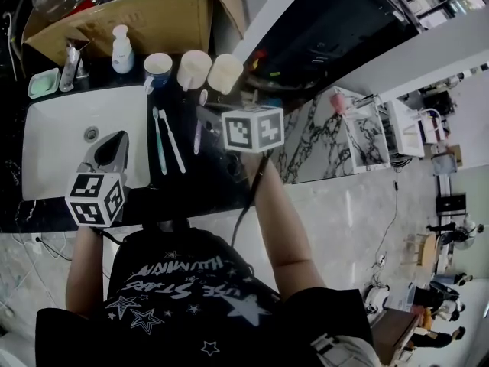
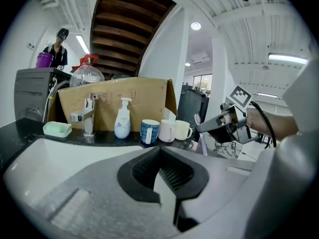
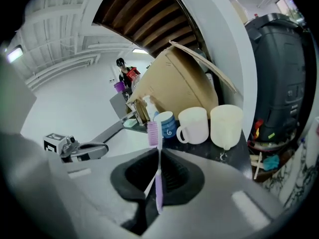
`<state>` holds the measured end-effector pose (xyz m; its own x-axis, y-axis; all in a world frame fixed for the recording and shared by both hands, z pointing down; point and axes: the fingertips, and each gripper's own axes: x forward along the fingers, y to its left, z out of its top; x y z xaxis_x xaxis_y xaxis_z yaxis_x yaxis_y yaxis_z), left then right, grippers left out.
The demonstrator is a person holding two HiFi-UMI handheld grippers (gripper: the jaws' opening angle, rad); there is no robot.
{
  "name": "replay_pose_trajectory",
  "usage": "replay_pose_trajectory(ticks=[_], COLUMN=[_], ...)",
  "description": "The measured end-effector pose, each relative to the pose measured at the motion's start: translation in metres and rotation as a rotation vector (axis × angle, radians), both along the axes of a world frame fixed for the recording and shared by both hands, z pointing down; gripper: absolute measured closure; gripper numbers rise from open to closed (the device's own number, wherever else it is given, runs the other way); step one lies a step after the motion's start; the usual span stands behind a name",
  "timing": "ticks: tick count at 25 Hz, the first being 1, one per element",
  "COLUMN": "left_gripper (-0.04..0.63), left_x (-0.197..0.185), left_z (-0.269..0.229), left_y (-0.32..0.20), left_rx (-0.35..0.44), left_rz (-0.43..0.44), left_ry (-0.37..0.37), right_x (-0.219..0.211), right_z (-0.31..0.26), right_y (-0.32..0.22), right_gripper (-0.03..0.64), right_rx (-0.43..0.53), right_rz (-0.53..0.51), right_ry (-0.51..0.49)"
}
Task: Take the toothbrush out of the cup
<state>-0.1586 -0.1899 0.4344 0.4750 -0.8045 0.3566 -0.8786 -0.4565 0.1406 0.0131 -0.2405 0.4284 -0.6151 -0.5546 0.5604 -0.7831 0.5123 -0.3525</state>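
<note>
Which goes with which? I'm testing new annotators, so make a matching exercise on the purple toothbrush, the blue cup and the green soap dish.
Things:
1. purple toothbrush
2. blue cup
3. green soap dish

Places:
A. beside the tap, on its left
B. clamped in the right gripper
C. between the pump bottle and a white mug

Pairs: 1-B, 2-C, 3-A

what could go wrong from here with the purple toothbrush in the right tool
The right tool pinches only the thin handle of the purple toothbrush, which stands upright, so it might twist or slip out and fall. The white mug and cream cup stand close ahead, so a careless swing could knock them over.
</note>
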Motion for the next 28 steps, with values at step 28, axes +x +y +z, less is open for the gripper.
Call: replay_pose_trajectory(ticks=[28], left_gripper=[0.586], left_x=[-0.014], left_z=[0.035], left_y=[-0.012], left_rx=[-0.087], left_rz=[0.148], left_ry=[0.053], right_x=[-0.021], right_z=[0.098], right_y=[-0.005], right_gripper=[0.581], right_rx=[-0.176], right_rz=[0.297], right_ry=[0.098])
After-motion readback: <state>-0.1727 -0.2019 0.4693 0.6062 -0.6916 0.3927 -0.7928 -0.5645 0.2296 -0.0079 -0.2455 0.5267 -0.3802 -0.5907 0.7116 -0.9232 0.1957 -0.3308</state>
